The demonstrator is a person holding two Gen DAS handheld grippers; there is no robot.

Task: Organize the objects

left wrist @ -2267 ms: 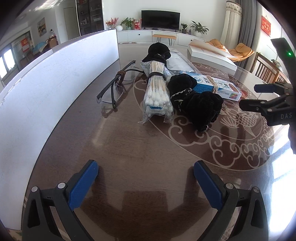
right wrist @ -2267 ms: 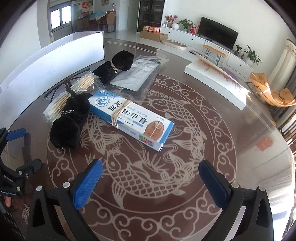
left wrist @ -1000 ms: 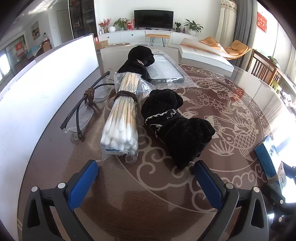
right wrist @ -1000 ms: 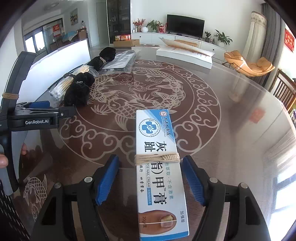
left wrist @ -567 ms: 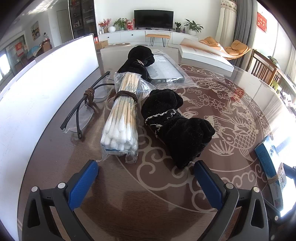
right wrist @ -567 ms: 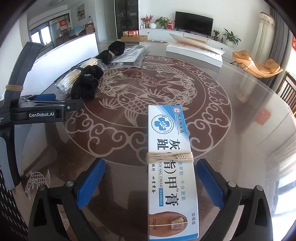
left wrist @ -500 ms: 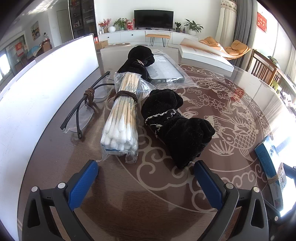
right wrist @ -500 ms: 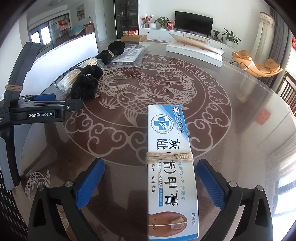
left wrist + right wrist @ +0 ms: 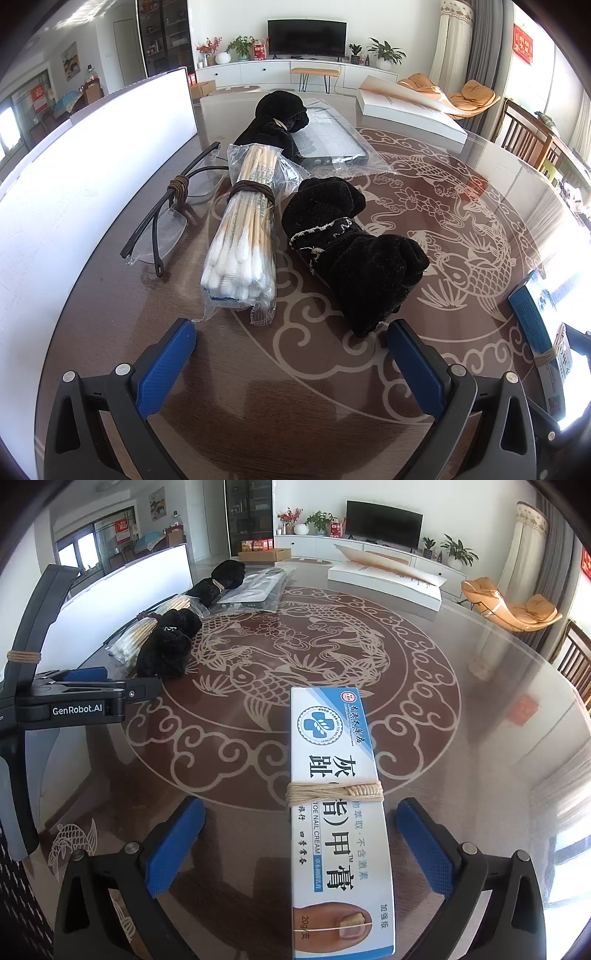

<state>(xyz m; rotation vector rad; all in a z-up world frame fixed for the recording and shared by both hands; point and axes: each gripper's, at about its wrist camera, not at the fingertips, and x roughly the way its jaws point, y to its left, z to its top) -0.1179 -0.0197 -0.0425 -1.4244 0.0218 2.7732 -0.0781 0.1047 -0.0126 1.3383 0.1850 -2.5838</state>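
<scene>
While both grippers stand with fingers spread wide and nothing between the pads, the table (image 9: 110,332) carries a row of items. At far left lie glasses (image 9: 166,218), then the cotton swab pack (image 9: 243,236), then a black cloth bundle (image 9: 354,251), all just beyond the left gripper (image 9: 290,354). Farther back sit another black bundle (image 9: 277,118) and a plastic-wrapped packet (image 9: 328,144). At right, the toenail cream box (image 9: 332,794) lies flat between the right gripper's (image 9: 301,838) fingers, touching neither.
</scene>
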